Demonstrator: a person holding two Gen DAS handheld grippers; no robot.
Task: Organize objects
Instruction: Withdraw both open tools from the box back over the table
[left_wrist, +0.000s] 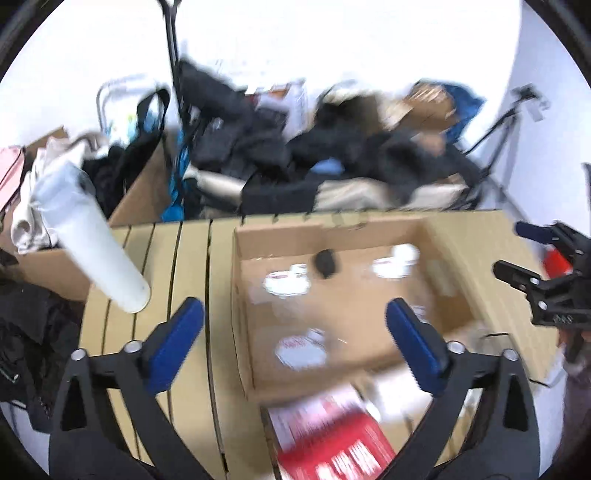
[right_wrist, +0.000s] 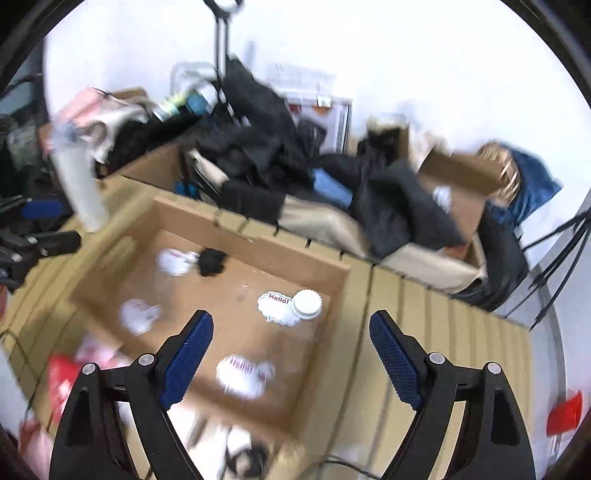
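An open cardboard box (left_wrist: 258, 325) (right_wrist: 258, 254) sits below both grippers. Inside lie white stickers (left_wrist: 286, 284), one reading "Hello!" (right_wrist: 275, 306), a white round lid (right_wrist: 307, 304) and a small black object (left_wrist: 325, 263) (right_wrist: 211, 261). My left gripper (left_wrist: 295, 339) is open and empty above the box's left part. My right gripper (right_wrist: 291, 354) is open and empty above the box's right wall; it also shows at the right edge of the left wrist view (left_wrist: 517, 254). Both views are motion-blurred.
A white tube (left_wrist: 99, 251) (right_wrist: 79, 184) leans from a box of clothes at left. A red and white package (left_wrist: 332, 439) lies near the box's front. Dark clothes (left_wrist: 258, 147) and cartons pile up behind. A red cup (right_wrist: 563, 411) stands at far right. Tripod legs (right_wrist: 554, 258) stand right.
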